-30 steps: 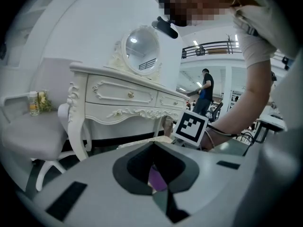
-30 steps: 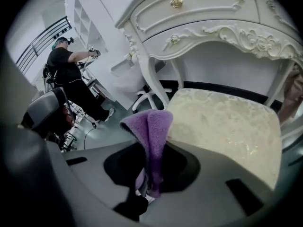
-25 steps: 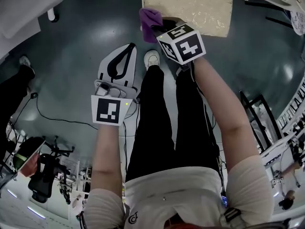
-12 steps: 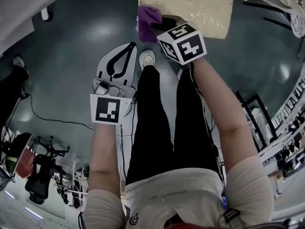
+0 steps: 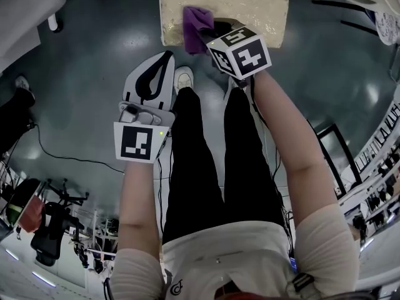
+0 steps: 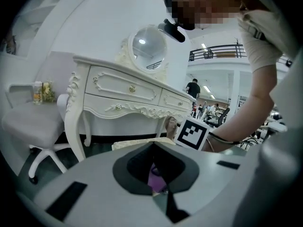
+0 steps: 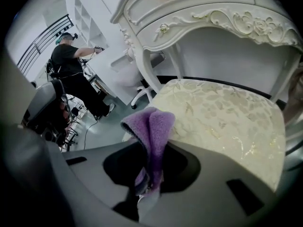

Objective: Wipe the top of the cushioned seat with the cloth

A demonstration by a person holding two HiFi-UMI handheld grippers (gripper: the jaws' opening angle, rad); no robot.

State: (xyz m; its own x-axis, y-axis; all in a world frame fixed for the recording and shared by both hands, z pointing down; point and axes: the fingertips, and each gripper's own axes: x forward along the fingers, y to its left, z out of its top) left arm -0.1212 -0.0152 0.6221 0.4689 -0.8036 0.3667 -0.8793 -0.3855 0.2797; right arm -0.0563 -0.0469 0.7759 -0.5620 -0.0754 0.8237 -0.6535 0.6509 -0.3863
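One busy tool: right gripper (image 7: 147, 176) pinches the purple cloth (image 7: 152, 126) at the cushioned seat (image 7: 227, 122) corner (left gripper (image 5: 164, 62) closed, empty). Next I'd press down and sweep across.

Nothing I can actually read right now — just black-and-white square code patterns on the white marker cube (image 5: 139, 142) of the left gripper (image 5: 164, 60) and on the matching cube (image 5: 240, 54) of the right gripper (image 5: 212, 31). There's a small dark emblem (image 5: 174, 287) on the person's white shirt (image 5: 219, 261) — too tiny to make out.
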